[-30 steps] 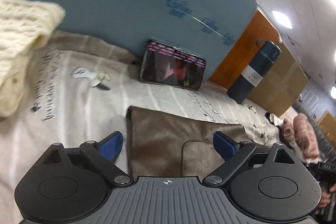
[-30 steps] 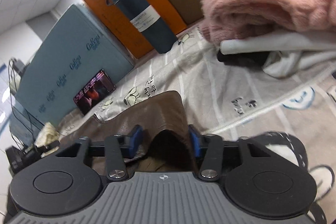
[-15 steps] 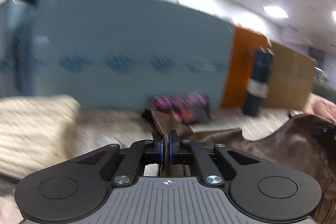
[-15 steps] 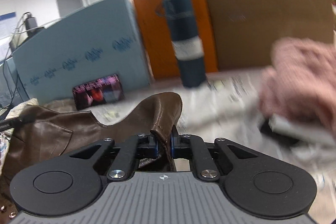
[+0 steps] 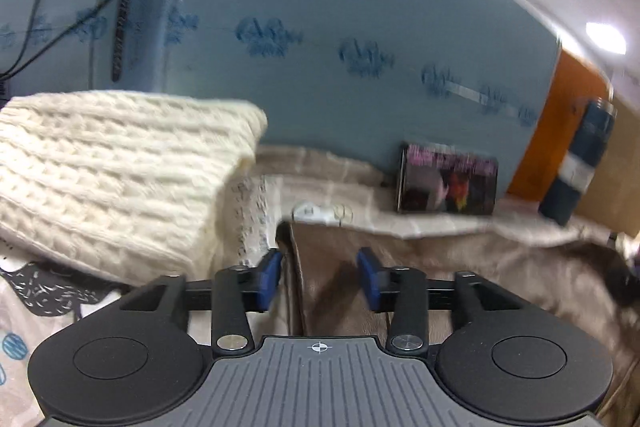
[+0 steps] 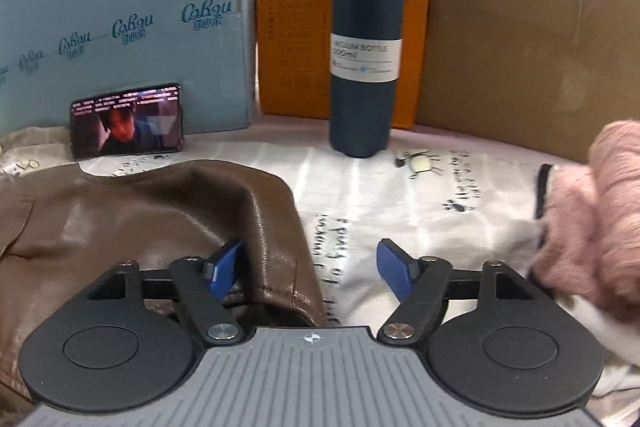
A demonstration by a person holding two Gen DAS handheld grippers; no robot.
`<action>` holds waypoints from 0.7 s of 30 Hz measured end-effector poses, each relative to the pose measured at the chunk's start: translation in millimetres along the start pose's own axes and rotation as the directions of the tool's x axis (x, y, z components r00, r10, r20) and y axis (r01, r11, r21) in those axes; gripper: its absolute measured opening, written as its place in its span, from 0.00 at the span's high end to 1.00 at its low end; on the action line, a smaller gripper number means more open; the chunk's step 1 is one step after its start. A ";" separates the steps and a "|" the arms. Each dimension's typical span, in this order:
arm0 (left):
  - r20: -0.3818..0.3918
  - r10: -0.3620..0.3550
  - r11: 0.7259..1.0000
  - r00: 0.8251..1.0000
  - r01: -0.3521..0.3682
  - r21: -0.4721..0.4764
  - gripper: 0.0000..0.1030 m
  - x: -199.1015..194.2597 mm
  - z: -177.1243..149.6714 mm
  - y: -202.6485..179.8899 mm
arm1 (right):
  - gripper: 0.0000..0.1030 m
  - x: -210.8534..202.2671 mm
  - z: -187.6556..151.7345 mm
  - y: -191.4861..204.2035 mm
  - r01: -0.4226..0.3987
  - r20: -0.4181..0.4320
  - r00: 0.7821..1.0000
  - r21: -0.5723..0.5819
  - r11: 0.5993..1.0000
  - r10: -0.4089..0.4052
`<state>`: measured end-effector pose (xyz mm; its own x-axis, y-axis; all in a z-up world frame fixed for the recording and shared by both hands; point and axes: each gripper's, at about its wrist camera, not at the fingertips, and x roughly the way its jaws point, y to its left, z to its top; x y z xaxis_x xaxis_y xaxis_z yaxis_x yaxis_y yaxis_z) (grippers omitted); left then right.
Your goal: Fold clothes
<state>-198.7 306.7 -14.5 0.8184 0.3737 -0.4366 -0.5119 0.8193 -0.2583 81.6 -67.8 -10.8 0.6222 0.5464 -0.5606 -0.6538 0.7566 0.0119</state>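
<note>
Both grippers have released the brown leather garment (image 6: 132, 227), which half a second ago hung pinched in shut jaws. It now lies on the printed sheet (image 6: 420, 195), lower left of the right view. The left gripper (image 5: 319, 277) stands part open over the garment's edge; the right gripper (image 6: 312, 265) is wide, holding nothing. Judgement: one fold pass is laid down, and a fresh grasp comes next. The only container, a capped vacuum bottle (image 6: 362, 39), stands upright at upper centre; its contents cannot be seen.

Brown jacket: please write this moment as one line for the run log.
task: fold clothes | left gripper: open | right gripper: open | brown jacket: flat on printed sheet, not gripped
</note>
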 end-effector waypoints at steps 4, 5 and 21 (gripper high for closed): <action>0.128 -0.013 0.999 0.992 0.019 -0.046 0.23 -40.8 10.9 -0.4 | 0.28 -31.6 0.9 -9.2 -0.004 0.065 0.998 0.030 1.000 0.002; 0.160 -0.024 0.997 0.987 0.036 -0.068 0.17 -53.4 12.7 -0.8 | 0.26 -44.6 -1.4 -9.1 0.008 0.093 0.996 0.030 1.000 -0.011; -0.009 -0.167 0.982 0.986 0.165 -0.087 0.10 -214.2 -115.1 -3.4 | 0.20 -114.5 -69.9 40.4 -0.576 -0.032 0.817 0.032 0.817 0.576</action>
<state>-402.3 173.9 -19.3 0.8898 0.2279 -0.3954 -0.3905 0.8286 -0.4012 -46.1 -124.9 -4.0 0.1174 0.8707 -0.4776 -0.8788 0.3151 0.3585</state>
